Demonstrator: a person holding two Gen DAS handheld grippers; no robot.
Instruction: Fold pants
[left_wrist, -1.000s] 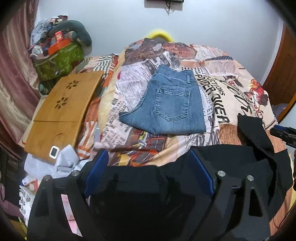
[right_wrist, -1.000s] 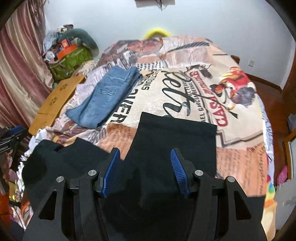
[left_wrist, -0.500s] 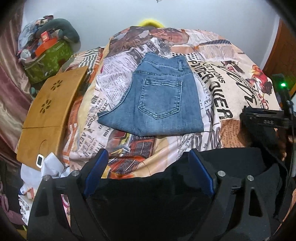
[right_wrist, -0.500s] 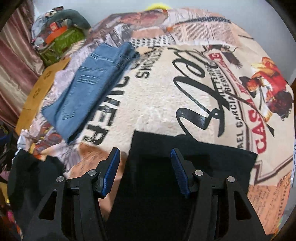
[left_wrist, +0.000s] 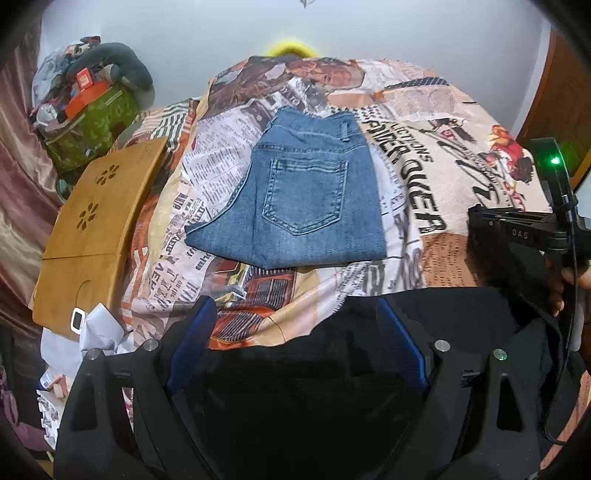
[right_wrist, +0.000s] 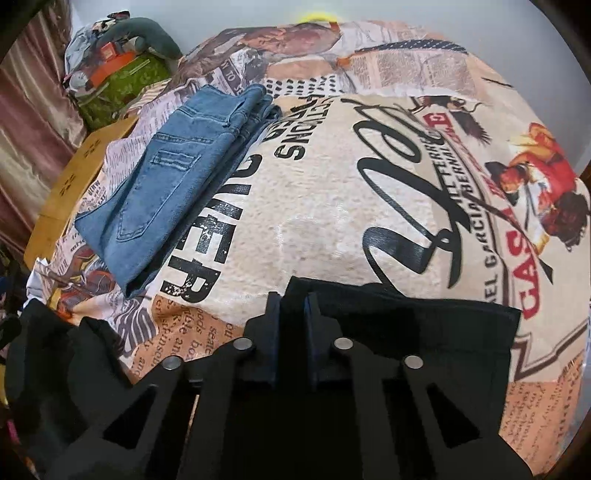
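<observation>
Black pants (right_wrist: 424, 325) lie spread on the near part of the bed, also in the left wrist view (left_wrist: 461, 306). My right gripper (right_wrist: 291, 299) is shut on the far left corner of the black pants' leg end. It shows in the left wrist view (left_wrist: 517, 236) at the right. My left gripper (left_wrist: 295, 317) is open, its blue pads wide apart over the near edge of the black fabric. Folded blue jeans (left_wrist: 306, 199) lie on the bed beyond, at the left in the right wrist view (right_wrist: 173, 173).
The bed has a printed newspaper-style cover (right_wrist: 369, 166). A wooden lap tray (left_wrist: 96, 225) lies at the bed's left edge. A green bag with clutter (left_wrist: 88, 114) stands at the back left. White cloth (left_wrist: 96, 332) sits by the tray. A wall is behind.
My right gripper has closed on the black pants' corner; it was open half a second ago. The left gripper stays open and has shifted slightly.
</observation>
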